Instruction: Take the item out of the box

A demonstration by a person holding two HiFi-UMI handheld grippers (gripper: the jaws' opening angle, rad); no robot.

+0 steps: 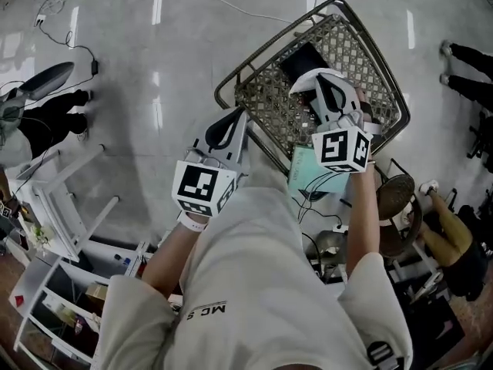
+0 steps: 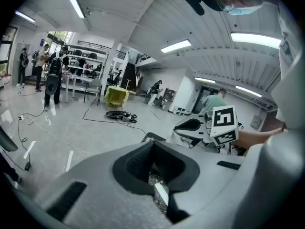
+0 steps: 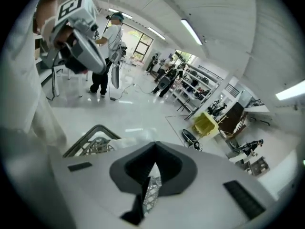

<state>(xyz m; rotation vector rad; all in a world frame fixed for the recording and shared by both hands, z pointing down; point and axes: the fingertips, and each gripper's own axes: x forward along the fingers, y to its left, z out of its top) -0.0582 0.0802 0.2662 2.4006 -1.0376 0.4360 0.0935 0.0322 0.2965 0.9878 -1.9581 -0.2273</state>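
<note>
left tongs (image 2: 153, 149) and right tongs (image 3: 155, 150) clenched empty; only head view shows basket (image 1: 269, 102) broadly.

white rack (image 1: 58, 210) on floor (image 1: 154, 60) | yellow-draped table (image 2: 116, 95) | people (image 2: 51, 78) by shelves (image 2: 86, 63)

White left claw (image 1: 240, 116) and right claw (image 1: 317, 80) (black-and-white square-patterned cubes (image 1: 341, 146)); dark mesh basket (image 1: 350, 48); pale teal item (image 1: 306, 169).

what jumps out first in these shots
Two white grippers, the left gripper and the right gripper, hang over a metal wire basket on the shiny grey floor. A dark item lies inside the basket. A pale teal flat box shows at the basket's near edge, beside the right gripper.
</note>
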